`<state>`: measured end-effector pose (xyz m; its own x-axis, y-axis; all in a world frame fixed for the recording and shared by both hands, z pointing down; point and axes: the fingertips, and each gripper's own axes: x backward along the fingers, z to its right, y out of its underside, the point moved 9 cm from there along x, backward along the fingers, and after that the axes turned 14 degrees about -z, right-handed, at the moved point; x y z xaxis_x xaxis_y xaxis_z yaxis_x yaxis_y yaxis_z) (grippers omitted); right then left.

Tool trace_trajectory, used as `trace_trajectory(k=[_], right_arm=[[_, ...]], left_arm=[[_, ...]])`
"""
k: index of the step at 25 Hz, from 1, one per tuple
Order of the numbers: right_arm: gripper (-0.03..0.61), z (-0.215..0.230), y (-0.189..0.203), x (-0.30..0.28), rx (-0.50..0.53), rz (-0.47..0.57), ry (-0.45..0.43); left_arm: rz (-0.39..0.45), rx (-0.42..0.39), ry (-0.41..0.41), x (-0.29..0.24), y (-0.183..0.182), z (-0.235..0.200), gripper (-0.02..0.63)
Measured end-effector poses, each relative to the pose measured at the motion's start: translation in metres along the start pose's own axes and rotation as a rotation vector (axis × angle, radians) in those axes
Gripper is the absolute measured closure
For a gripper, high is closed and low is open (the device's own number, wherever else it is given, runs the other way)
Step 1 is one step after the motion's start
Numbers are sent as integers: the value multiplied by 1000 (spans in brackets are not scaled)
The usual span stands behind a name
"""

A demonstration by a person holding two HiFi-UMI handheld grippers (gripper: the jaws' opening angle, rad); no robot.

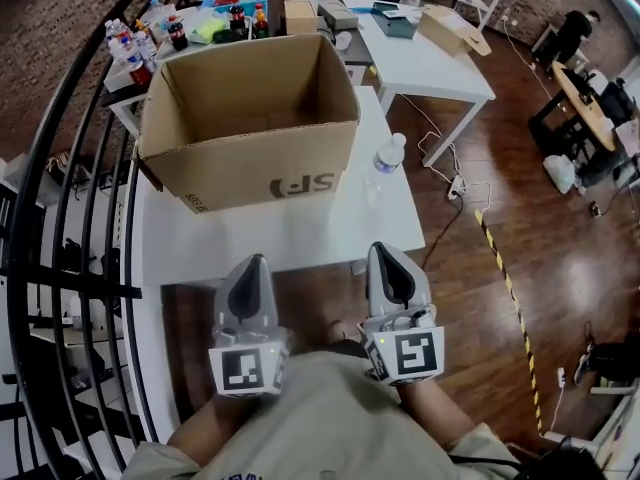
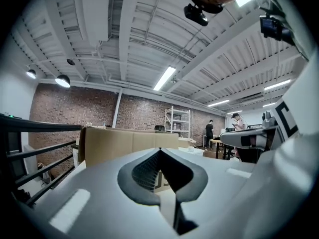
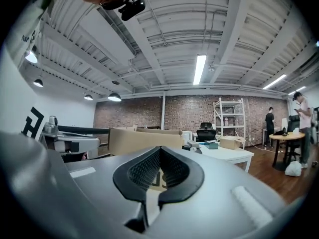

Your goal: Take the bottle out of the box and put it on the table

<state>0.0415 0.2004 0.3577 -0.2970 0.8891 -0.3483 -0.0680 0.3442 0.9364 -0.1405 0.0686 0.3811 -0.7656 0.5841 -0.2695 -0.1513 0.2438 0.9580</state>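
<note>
One big brown box [image 1: 262, 173] sits open on the white table [image 1: 300, 230]. One clear bottle [image 1: 390, 154] stands on the table, just to the right of the box and outside it. There are two tongs, both held back by the table's near edge. The left tongs [image 1: 255, 262] are pinched together with nothing in them. The right tongs [image 1: 386, 249] are pinched together and empty too.
</note>
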Motion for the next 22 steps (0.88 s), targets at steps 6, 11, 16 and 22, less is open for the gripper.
trace_trajectory(k=[6,11,16,22], right_arm=[[578,18,10,-6,-26,-12,-45],[578,37,19,-26,-47,-7,-53],[578,46,23,-45,-46,7,-53],[578,41,24,-43,-35,12,-51]], left_arm=[[-22,-16,-66,3,5,6,614],[-29,-37,-123,-14,8,4,614],[-42,-38,-164,-31,12,-4,614],[-55,-27,-180,-32,14,-6,614]])
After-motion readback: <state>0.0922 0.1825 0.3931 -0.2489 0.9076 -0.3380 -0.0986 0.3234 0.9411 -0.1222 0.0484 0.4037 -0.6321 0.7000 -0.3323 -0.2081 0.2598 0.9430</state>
